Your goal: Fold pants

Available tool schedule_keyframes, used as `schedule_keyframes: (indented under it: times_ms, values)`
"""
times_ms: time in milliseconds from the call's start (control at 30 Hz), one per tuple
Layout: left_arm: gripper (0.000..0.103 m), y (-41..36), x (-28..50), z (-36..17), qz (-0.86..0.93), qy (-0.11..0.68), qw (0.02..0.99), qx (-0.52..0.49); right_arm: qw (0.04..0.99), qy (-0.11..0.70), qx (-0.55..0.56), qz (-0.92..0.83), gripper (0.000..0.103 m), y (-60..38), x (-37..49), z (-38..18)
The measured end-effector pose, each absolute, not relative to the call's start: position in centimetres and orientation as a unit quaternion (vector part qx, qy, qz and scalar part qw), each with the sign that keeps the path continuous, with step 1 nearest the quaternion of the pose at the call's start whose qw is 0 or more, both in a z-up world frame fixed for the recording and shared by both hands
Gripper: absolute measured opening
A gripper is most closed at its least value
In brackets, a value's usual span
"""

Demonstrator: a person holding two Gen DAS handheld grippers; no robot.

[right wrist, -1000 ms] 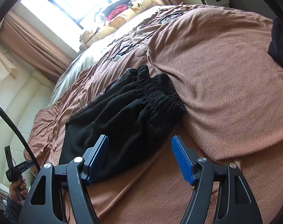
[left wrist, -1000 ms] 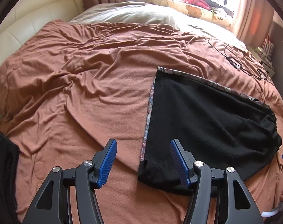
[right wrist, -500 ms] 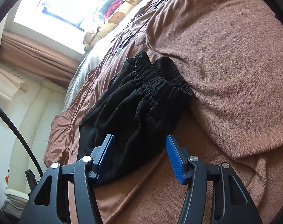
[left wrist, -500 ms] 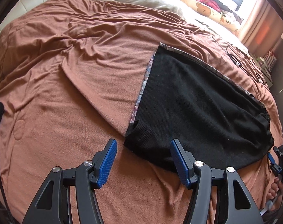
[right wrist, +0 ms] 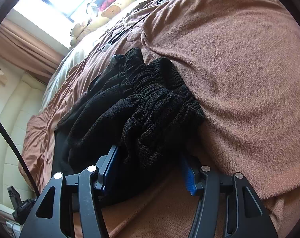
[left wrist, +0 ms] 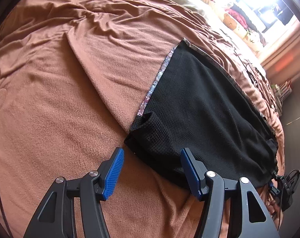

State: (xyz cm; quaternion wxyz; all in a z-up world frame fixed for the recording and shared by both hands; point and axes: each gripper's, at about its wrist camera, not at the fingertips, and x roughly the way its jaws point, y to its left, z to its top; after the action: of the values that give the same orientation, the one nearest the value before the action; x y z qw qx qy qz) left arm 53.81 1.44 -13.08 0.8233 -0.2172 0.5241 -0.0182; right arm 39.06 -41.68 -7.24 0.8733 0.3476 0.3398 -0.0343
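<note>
My right gripper (right wrist: 150, 170) is closing, the pants' (left wrist: 205, 107) bunched waistband (right wrist: 160, 99) between its fingers. My left gripper (left wrist: 151, 170) stands apart, the hem corner (left wrist: 148, 130) just ahead. I might pinch the bed's blanket (left wrist: 70, 99) underneath too.

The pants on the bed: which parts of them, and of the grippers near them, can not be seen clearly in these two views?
- Pants, left wrist view: the waistband end curves away at the right edge, too small to read.
- Pants, right wrist view: the bunched waistband hides the legs behind it.
- Right gripper: its jaws are closing with the waistband between them; the knit covers the pad tips, so contact is unclear.
- Left gripper: open, its far finger hides the hem edge.
</note>
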Motion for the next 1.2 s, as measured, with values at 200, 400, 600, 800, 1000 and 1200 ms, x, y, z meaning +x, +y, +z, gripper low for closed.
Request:
schedule_keyframes:
  times_ms: [200,400,600,800,1000,1200]
  values:
    - [0.062,2.0,53.5,-13.7,-0.016,0.522,0.814,-0.255,0.871,0.337,0.352,-0.053,0.027,-41.3,38.3,-7.2]
    - [0.062,2.8,53.9,-14.5,-0.017,0.514,0.810,-0.284,0.867,0.329,0.370,-0.047,0.022,-41.8,37.3,-7.6]
    - [0.062,3.3,53.7,-13.8,-0.034,0.477,0.823,-0.307,0.864,0.330,0.378,-0.033,0.022,-42.7,37.2,-8.0]
    - [0.066,2.6,55.0,-15.0,-0.025,0.504,0.813,-0.290,0.861,0.334,0.383,-0.032,0.022,-43.0,37.3,-8.0]
    - [0.066,3.8,54.5,-16.3,-0.015,0.494,0.797,-0.347,0.860,0.336,0.383,-0.031,0.022,-42.9,37.5,-7.9]
    - [0.033,4.6,53.6,-16.6,0.007,0.511,0.785,-0.349,0.860,0.336,0.381,-0.032,0.022,-42.8,37.5,-7.9]
